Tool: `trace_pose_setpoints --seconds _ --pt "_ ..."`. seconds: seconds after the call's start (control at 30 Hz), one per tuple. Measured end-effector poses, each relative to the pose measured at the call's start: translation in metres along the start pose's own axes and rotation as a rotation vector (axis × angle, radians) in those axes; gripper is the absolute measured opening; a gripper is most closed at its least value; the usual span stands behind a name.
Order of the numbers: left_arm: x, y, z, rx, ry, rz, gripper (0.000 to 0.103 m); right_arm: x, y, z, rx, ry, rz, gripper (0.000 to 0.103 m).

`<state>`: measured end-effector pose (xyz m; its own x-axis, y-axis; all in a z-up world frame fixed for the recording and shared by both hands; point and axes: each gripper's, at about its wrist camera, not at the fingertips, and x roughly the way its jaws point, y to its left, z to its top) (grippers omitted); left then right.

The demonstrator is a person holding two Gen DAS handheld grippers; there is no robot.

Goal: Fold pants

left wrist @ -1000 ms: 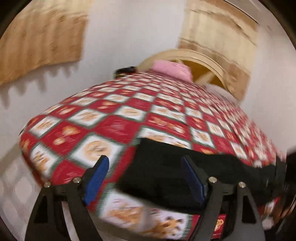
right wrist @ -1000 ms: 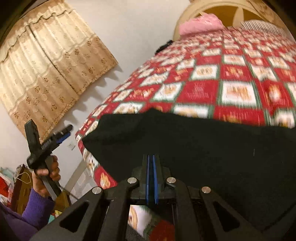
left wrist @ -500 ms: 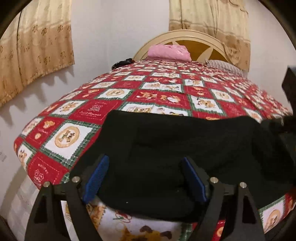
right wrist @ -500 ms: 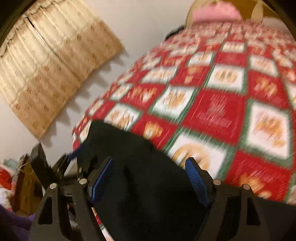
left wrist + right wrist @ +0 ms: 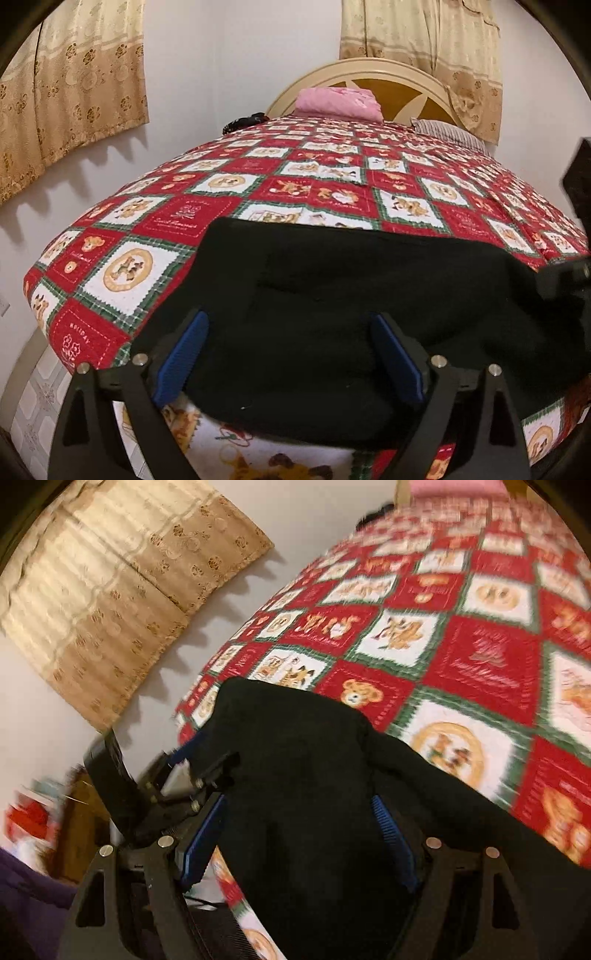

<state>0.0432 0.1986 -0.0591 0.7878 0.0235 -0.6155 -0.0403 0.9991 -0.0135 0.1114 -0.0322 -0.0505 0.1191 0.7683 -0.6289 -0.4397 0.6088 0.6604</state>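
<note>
Black pants [image 5: 351, 295] lie folded across the near edge of a red-and-white patchwork bedspread [image 5: 177, 221]. My left gripper [image 5: 289, 317] straddles their near left part. Its blue pads [image 5: 181, 354] stand wide and still opening, with cloth between them and no grip. In the right wrist view my right gripper [image 5: 298, 801] is open over the pants [image 5: 295, 746], and black cloth lies between its pads [image 5: 391, 834] without being pressed. The left gripper [image 5: 207, 753] shows at the pants' left end. Part of the right gripper's frame [image 5: 565, 277] enters at the left view's right edge.
A pink pillow [image 5: 338, 103] and a striped pillow [image 5: 447, 133] lie by the rounded headboard [image 5: 388, 79]. A dark object [image 5: 243, 122] sits at the bed's far left corner. Beige curtains [image 5: 74, 81] hang on the wall. Tiled floor [image 5: 33, 398] lies below left. A purple sleeve [image 5: 26, 886] shows.
The right gripper, shut at the pants' near edge a second ago, now stands open and has swung toward their left end. The left gripper came in over the pants and sank.
</note>
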Motion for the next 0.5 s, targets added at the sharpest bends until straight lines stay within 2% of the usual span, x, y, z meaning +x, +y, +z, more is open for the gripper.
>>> trace_pose_setpoints --seconds 0.1,0.27,0.37,0.47,0.5 --pt "0.000 0.000 0.000 0.000 0.002 0.000 0.094 0.014 0.003 0.009 -0.017 0.014 0.046 0.081" --pt "0.003 -0.004 0.001 0.011 0.003 0.001 0.097 0.034 -0.002 0.028 0.030 -0.038 0.093 0.082" --pt "0.003 -0.004 0.000 0.012 0.001 0.003 0.098 0.027 -0.007 0.040 0.022 -0.105 0.059 0.081" --pt "0.003 -0.003 0.000 0.022 0.003 -0.003 0.098 0.019 -0.017 0.050 0.017 -0.119 0.054 0.075" --pt "0.003 -0.002 -0.001 0.019 0.004 -0.007 0.098 0.017 -0.020 0.052 0.019 -0.108 0.038 0.064"
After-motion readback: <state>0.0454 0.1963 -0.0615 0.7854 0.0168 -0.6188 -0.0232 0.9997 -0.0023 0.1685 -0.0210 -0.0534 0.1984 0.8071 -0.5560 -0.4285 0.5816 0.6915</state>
